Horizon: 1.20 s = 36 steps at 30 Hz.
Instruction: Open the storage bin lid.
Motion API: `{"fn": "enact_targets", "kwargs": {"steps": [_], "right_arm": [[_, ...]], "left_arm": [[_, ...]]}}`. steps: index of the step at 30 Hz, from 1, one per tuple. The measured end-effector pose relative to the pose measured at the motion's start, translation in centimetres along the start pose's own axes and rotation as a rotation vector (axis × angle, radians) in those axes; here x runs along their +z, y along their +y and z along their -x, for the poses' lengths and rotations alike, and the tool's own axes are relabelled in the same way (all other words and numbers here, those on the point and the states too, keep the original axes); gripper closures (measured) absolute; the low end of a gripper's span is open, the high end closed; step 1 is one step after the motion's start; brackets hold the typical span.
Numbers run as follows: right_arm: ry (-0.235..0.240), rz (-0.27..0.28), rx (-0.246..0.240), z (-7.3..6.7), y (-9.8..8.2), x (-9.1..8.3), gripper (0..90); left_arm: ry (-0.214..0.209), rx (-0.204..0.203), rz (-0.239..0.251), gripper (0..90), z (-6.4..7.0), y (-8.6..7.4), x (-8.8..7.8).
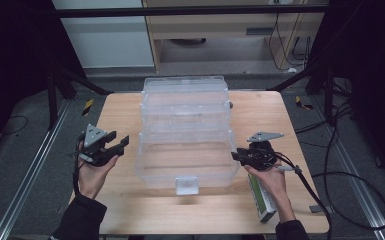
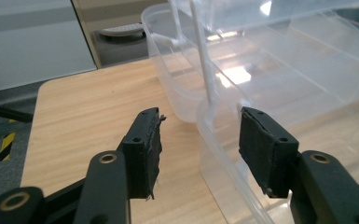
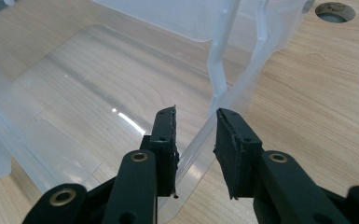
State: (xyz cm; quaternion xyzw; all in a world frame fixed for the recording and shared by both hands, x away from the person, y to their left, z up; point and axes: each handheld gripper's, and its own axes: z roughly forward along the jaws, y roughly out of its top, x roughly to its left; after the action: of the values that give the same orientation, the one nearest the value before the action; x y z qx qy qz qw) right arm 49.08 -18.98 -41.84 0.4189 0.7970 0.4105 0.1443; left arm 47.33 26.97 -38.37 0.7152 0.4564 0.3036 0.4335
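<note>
A clear plastic tiered storage box [image 1: 185,95] stands open in the middle of the wooden table [image 1: 120,107], its trays stepped back and its lower tray [image 1: 142,167] nearest me. My left gripper [image 1: 122,142] is held just left of the lower tray with its jaws open. In the left gripper view the gripper [image 2: 200,140] has the tray's corner rim [image 2: 207,109] just ahead between its jaws, untouched. My right gripper [image 1: 235,156] is at the tray's right wall. In the right gripper view the gripper [image 3: 196,135] straddles the thin rim [image 3: 200,140], with a gap beside it.
A green and white carton [image 1: 261,200] lies under the right hand near the front right edge. A white latch [image 1: 186,185] juts from the tray's front. The tabletop has a round hole [image 3: 332,11] beyond the box. A cable [image 1: 310,185] trails off the right side.
</note>
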Motion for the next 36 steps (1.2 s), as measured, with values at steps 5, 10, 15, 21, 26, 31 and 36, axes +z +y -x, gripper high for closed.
{"fn": "enact_targets", "kwargs": {"steps": [5,10,15,21,26,31,36], "right_arm": [[-0.007,-0.004,-0.001,-0.1,0.0,0.0,68.9],[-0.009,-0.002,-0.002,-0.1,0.0,0.0,69.0],[-0.019,-0.005,-0.007,-0.3,0.0,0.0,69.1],[-0.022,-0.006,-0.007,-0.4,0.0,0.0,69.1],[-0.028,-0.007,-0.007,-0.5,0.0,0.0,69.2],[-0.021,-0.006,-0.006,-0.7,0.0,0.0,68.9],[-0.019,-0.008,0.000,-0.8,0.0,0.0,68.8]], "left_arm": [[-0.030,0.022,-0.059,51.8,1.4,-1.6,0.8],[-0.048,0.051,-0.100,52.8,2.4,-2.5,1.6],[-0.048,0.064,-0.138,56.0,3.0,-3.0,2.2],[-0.062,0.066,-0.171,64.6,3.1,-3.3,2.6],[-0.066,0.070,-0.173,66.5,3.0,-3.2,2.7],[-0.067,0.063,-0.170,67.7,2.6,-3.2,2.8],[-0.068,0.069,-0.167,67.8,2.5,-3.1,2.9]]}}
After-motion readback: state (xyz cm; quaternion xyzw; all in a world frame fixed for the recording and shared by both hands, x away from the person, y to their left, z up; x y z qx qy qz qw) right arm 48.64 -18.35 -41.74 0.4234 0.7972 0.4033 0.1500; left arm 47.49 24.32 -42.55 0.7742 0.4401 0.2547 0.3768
